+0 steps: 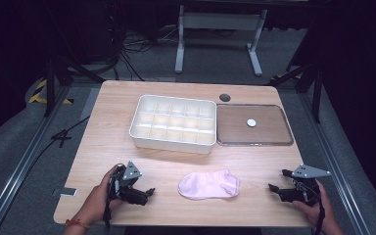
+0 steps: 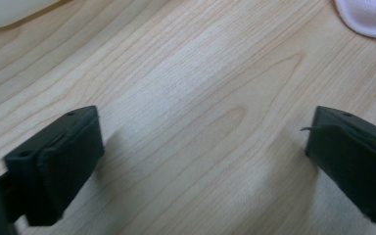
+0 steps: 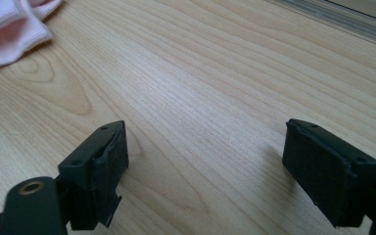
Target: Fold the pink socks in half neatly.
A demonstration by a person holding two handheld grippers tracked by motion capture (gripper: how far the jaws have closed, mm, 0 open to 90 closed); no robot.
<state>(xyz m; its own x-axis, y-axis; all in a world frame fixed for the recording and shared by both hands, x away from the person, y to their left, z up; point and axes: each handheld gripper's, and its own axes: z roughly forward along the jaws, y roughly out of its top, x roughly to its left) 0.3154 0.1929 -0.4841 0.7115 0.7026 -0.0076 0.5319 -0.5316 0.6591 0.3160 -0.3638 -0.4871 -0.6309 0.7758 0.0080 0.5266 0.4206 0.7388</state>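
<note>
A pale pink sock [image 1: 209,184] lies flat near the table's front edge, between the two grippers. My left gripper [image 1: 147,195] rests on the wood to the sock's left, held in a hand and pointing toward it. In the left gripper view the left gripper [image 2: 203,147] stands open over bare wood, with the sock's edge [image 2: 367,17] at the top right. My right gripper [image 1: 279,179] sits to the sock's right, also pointing at it. In the right gripper view the right gripper [image 3: 205,152] stands open with nothing in it, and the sock [image 3: 10,29] lies at the top left.
A white divided organizer box [image 1: 174,122] stands at the middle back of the wooden table [image 1: 107,142]. Beside it on the right lies a clear flat tray [image 1: 269,132] with a small white disc [image 1: 251,123] on it. A dark round grommet [image 1: 224,97] sits behind.
</note>
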